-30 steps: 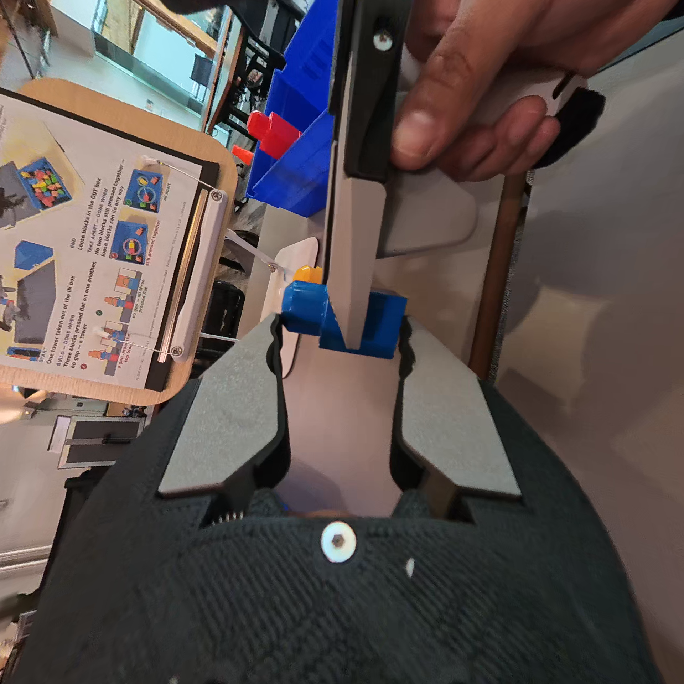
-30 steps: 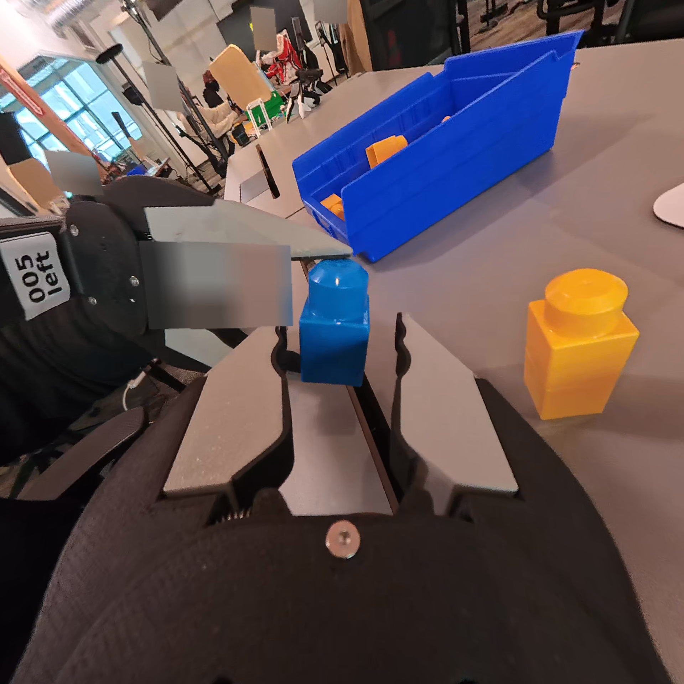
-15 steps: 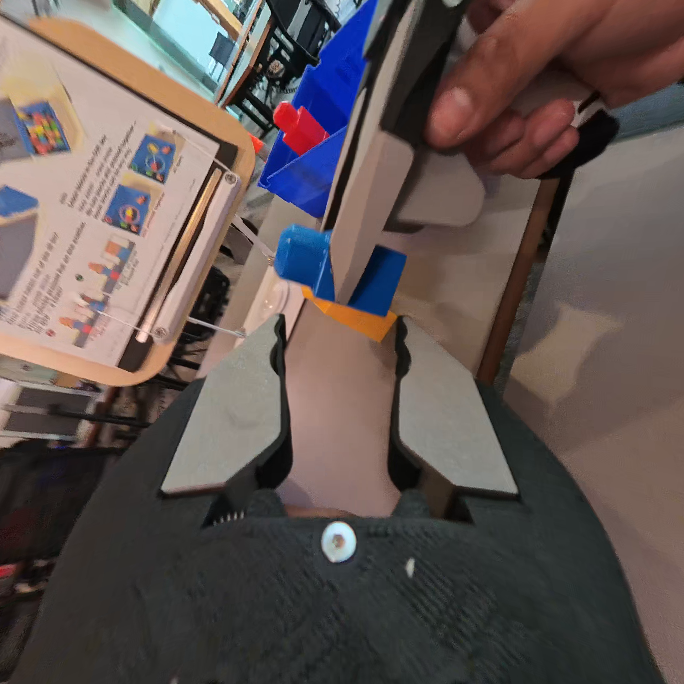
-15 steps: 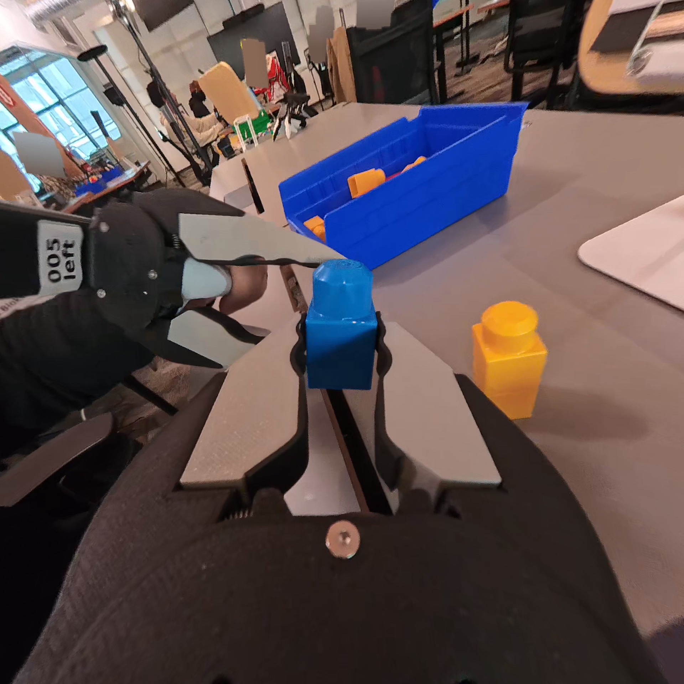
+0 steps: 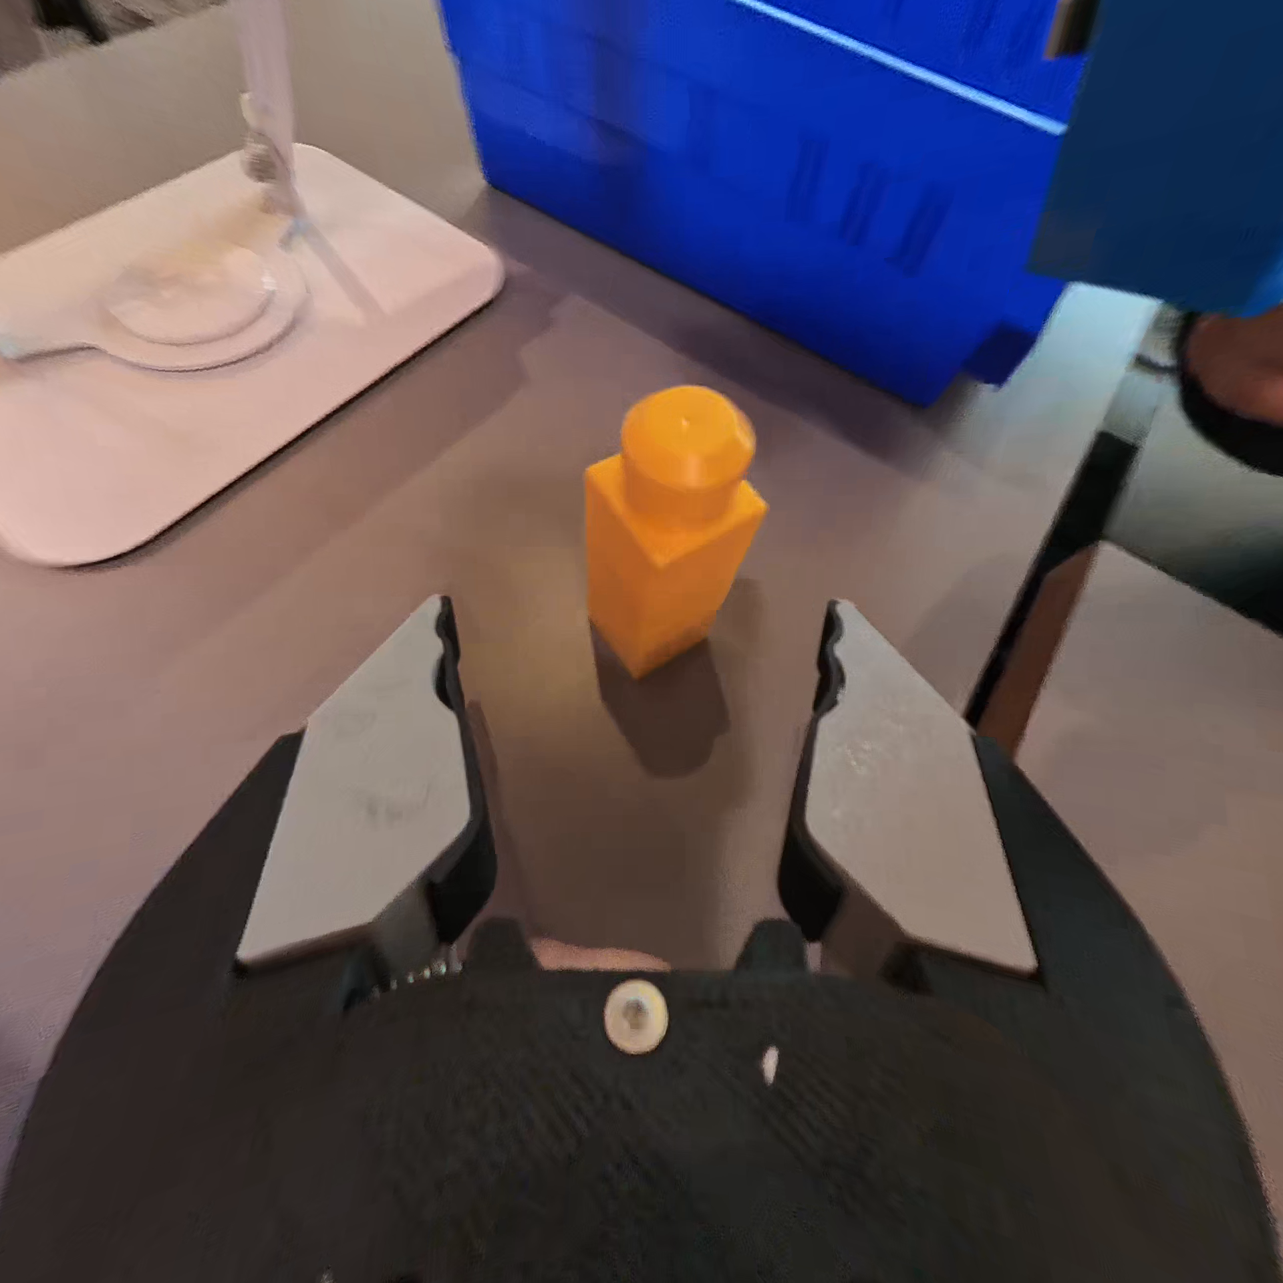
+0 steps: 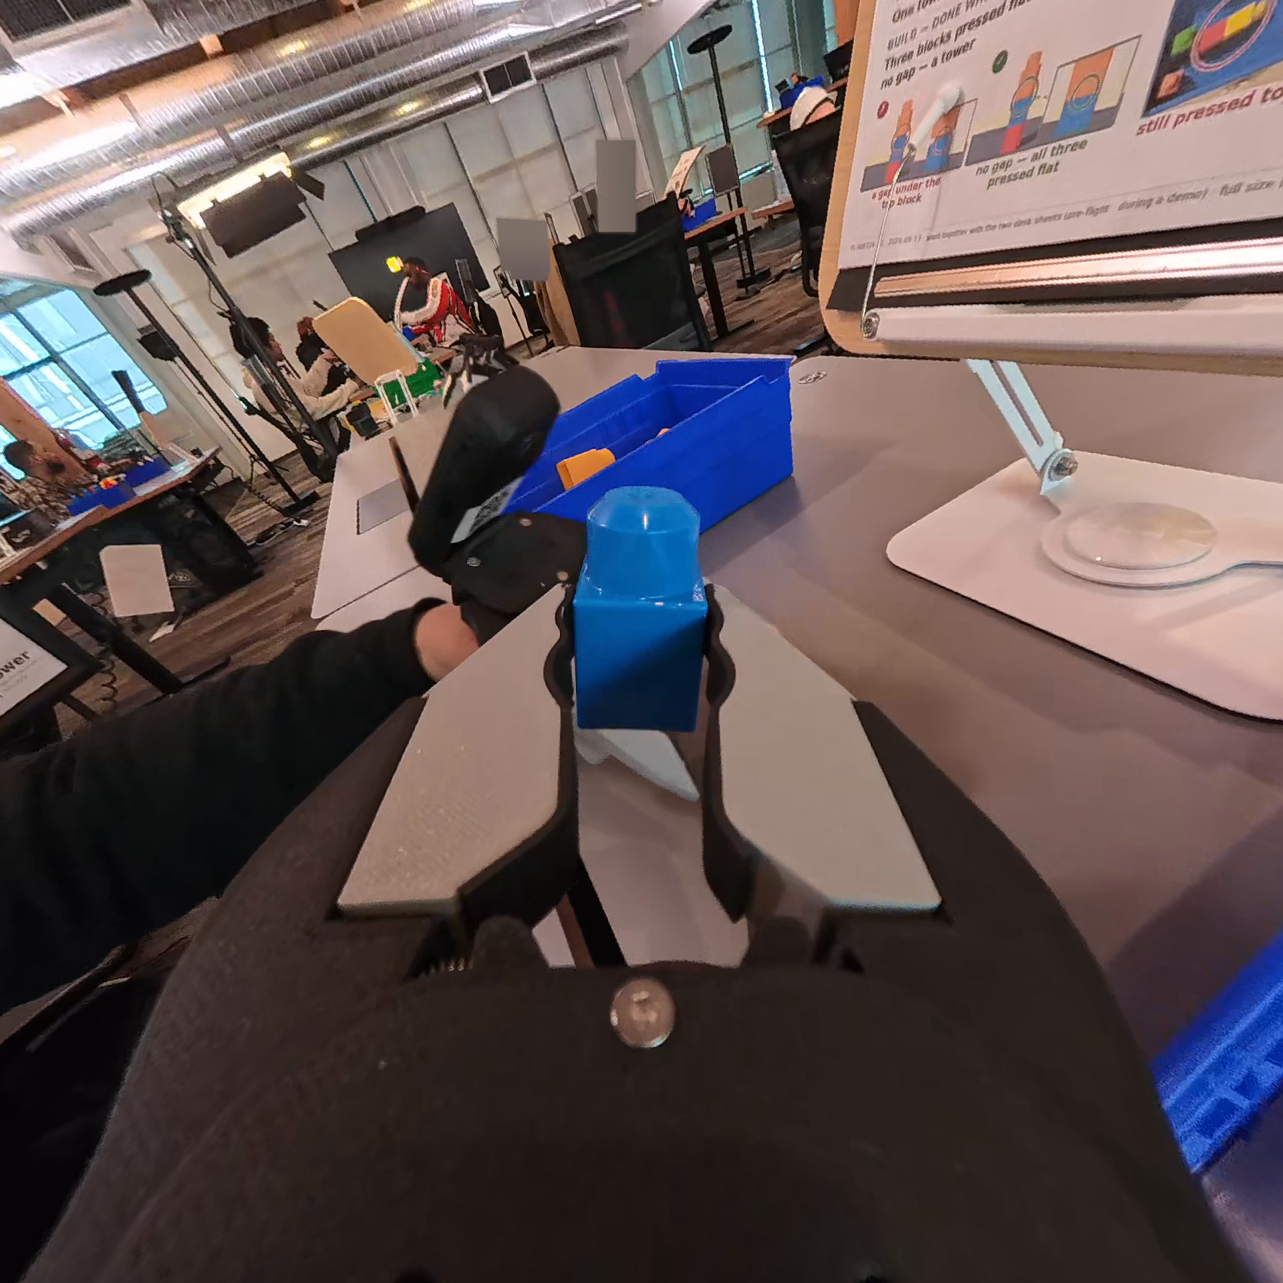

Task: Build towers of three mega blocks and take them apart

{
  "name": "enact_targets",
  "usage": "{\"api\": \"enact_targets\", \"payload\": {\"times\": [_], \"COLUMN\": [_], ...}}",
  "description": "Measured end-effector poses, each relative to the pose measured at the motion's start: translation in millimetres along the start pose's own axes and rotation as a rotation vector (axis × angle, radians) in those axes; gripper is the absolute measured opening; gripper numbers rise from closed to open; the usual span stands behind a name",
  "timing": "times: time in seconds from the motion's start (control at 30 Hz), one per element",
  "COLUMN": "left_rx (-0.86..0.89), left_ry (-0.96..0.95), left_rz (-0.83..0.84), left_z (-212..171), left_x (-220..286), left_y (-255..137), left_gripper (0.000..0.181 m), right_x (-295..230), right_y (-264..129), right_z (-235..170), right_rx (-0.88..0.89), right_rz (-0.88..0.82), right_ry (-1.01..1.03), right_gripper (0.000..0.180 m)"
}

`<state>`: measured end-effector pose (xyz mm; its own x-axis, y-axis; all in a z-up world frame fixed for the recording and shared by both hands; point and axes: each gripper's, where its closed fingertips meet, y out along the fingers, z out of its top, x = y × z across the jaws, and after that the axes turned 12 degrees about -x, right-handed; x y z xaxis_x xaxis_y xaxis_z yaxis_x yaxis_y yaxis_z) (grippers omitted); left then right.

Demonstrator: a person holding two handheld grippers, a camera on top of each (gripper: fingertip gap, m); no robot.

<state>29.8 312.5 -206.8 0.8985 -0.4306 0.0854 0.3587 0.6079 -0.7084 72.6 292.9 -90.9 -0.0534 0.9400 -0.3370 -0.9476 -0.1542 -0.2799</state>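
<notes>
Now your right hand-held gripper [image 6: 637, 659] holds the blue block [image 6: 635, 646]; the left hand-held gripper [image 5: 635, 652], spread wide, faces the orange block [image 5: 670, 534] standing before the blue bin [image 5: 798, 173]. Probably you grasp it next.

My right gripper [image 6: 639, 656] clamped on blue block [image 6: 635, 652], stud up, block pinched between both fingers [image 6: 479, 757], raised above grey tabletop [image 6: 972, 694]. Left gripper [image 6: 500, 514] beyond it, my sleeved hand [image 6: 444, 639] on its handle. Blue bin [image 6: 694, 444] farther back, orange block [image 6: 587, 466] inside. White stand base [image 6: 1111, 590] at right, instruction board [image 6: 1069, 139] above.
</notes>
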Motion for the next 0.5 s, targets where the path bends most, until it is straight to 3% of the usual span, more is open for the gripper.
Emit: {"api": "enact_targets", "payload": {"times": [0.13, 0.3, 0.5], "left_rx": [-0.050, -0.042, -0.110], "left_ry": [0.145, 0.223, 0.325], "left_rz": [-0.158, -0.286, -0.340], "left_z": [-1.2, 9.4, -9.9], "left_x": [15.7, 11.2, 18.6], "left_y": [11.7, 12.3, 26.5], "left_gripper": [0.071, 0.061, 0.048], "right_x": [-0.9, -7.2, -8.3], "right_y": [-6.8, -9.3, -9.1], "right_z": [6.8, 10.6, 10.4], "right_rx": [0.032, 0.048, 0.043], "right_rz": [0.019, 0.054, 0.061], "right_ry": [0.002, 0.000, -0.013], "right_gripper": [0.033, 0.033, 0.033]}}
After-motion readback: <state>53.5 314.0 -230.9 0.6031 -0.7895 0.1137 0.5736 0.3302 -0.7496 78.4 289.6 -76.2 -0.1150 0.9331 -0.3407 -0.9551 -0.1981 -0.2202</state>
